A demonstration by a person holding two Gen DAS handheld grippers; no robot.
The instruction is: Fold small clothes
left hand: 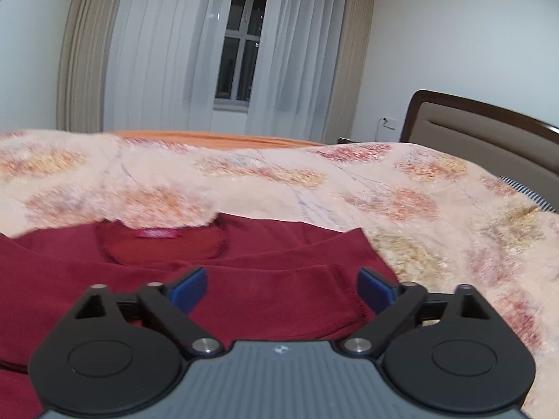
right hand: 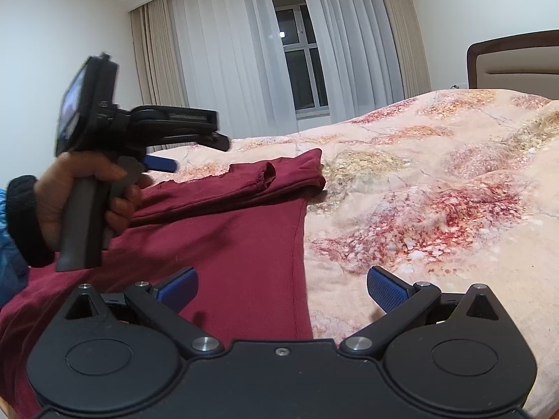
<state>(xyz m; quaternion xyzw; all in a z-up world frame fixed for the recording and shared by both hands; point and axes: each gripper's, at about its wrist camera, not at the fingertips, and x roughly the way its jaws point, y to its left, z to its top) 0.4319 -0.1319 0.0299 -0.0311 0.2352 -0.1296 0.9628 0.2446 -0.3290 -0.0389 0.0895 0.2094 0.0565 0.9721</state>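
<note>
A dark red long-sleeved top [left hand: 244,279] lies flat on the bed, its neckline and pink label [left hand: 156,233] facing me in the left wrist view. A sleeve [right hand: 237,188] is folded across the body. My left gripper [left hand: 283,288] is open and empty just above the top's right sleeve cuff. In the right wrist view the left gripper [right hand: 164,164] is held by a hand above the top. My right gripper [right hand: 282,291] is open and empty over the top's right side edge [right hand: 300,262].
The bed is covered by a floral beige and pink quilt [right hand: 436,192], with an orange sheet [left hand: 209,138] behind. A brown padded headboard [left hand: 489,129] stands at the right. White curtains and a window [left hand: 237,52] are on the far wall.
</note>
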